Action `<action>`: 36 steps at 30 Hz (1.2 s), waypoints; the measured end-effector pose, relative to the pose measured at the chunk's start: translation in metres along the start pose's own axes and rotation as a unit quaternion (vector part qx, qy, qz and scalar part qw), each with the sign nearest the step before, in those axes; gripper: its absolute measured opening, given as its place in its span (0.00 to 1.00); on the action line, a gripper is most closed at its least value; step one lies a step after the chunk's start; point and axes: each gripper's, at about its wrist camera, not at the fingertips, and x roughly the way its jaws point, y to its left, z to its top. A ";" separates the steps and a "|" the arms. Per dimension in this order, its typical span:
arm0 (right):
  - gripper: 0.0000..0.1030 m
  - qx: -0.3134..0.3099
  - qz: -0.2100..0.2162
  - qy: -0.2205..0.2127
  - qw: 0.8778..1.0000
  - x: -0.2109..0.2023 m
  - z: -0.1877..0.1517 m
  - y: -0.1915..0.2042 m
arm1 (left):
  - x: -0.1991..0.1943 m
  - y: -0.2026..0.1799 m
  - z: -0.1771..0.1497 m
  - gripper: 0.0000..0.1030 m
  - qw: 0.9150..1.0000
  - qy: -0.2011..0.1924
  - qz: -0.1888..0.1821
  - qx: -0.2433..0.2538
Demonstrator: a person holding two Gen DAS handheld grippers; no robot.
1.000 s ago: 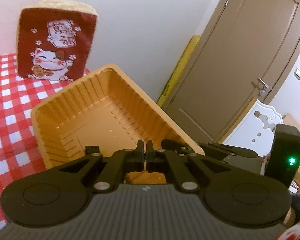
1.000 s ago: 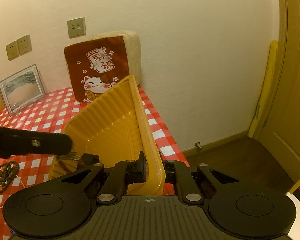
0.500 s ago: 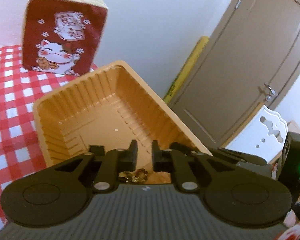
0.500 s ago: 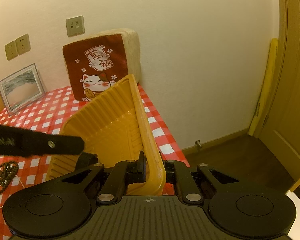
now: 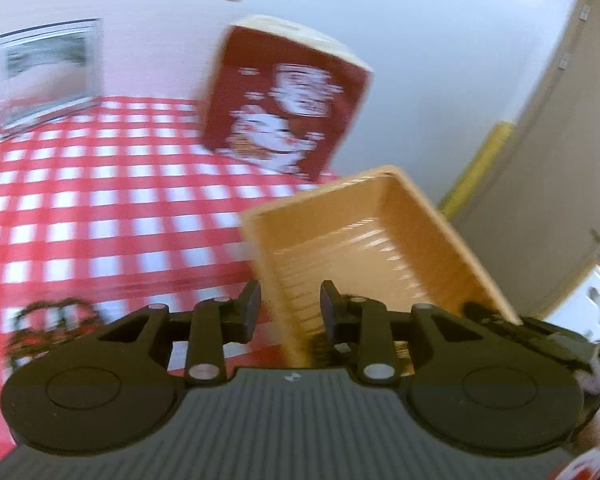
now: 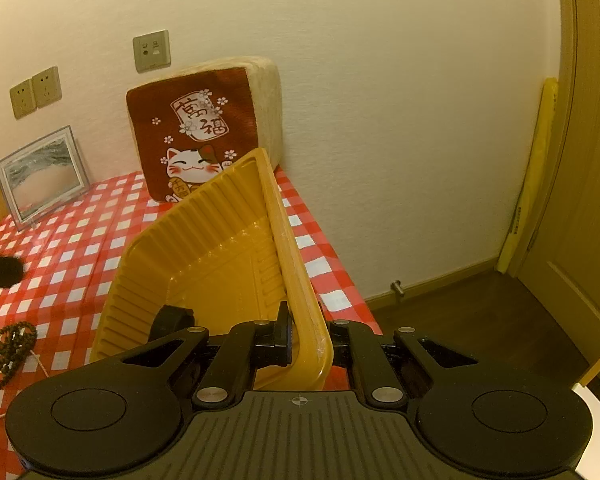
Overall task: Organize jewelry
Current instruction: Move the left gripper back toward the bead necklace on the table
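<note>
A dark bead bracelet [image 6: 8, 346] lies on the checked desk [image 6: 80, 248] at the left. The yellow tray [image 6: 204, 256] stands tilted up on one side, its contents hidden. The left tool [image 5: 290, 308], blurred, has just been opening, nothing pressed between its fingers. The right tool [image 6: 309, 340] is clamped on the tray's rim. The cat cushion [image 6: 198, 136] bears Chinese characters.
</note>
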 end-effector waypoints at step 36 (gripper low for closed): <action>0.07 -0.018 -0.010 -0.002 1.000 -0.004 -0.001 0.017 | -0.081 0.108 -0.073 0.33 0.978 0.013 0.194 -0.070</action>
